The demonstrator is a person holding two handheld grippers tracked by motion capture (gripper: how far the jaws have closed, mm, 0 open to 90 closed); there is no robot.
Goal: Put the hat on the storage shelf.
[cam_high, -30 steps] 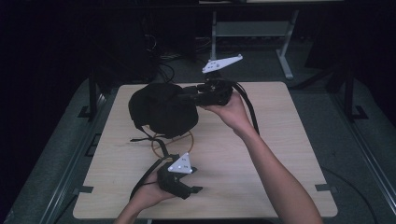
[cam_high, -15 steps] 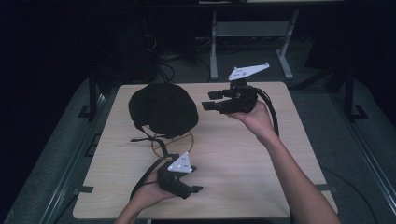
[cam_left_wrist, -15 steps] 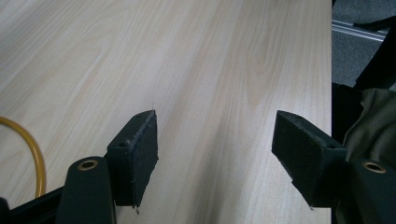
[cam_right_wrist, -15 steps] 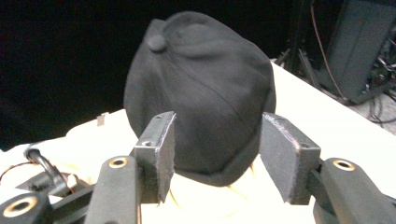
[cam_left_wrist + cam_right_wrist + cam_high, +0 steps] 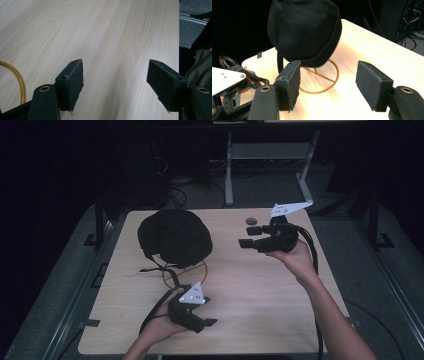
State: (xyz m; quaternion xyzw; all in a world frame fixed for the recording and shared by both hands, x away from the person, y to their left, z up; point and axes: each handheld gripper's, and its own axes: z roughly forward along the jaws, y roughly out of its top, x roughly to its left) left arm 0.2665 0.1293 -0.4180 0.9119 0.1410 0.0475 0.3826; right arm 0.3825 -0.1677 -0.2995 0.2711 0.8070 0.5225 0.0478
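Note:
A black cap (image 5: 175, 236) sits on a gold wire stand (image 5: 186, 272) at the back left of the wooden table (image 5: 265, 290). My right gripper (image 5: 248, 237) hovers to the right of the cap and points at it. Its jaws have just been opening, with nothing between them. In the right gripper view the cap (image 5: 304, 30) and the stand's ring (image 5: 322, 77) lie ahead of the open right gripper (image 5: 328, 85). Near the front edge my left gripper (image 5: 207, 322) rests low; its jaws have just been opening too. They stand wide over bare wood in the left gripper view (image 5: 115, 80).
A round cable hole (image 5: 251, 221) lies in the tabletop near the back. Behind the table stand a metal frame (image 5: 229, 175) and tangled cables (image 5: 175, 175) on the dark floor. Black straps (image 5: 155, 265) hang from the cap onto the table.
My right gripper has drawn away from the cap's right edge, moving right and slightly down, and its jaws have spread. The cap stays on its stand. The left hand has kept still.

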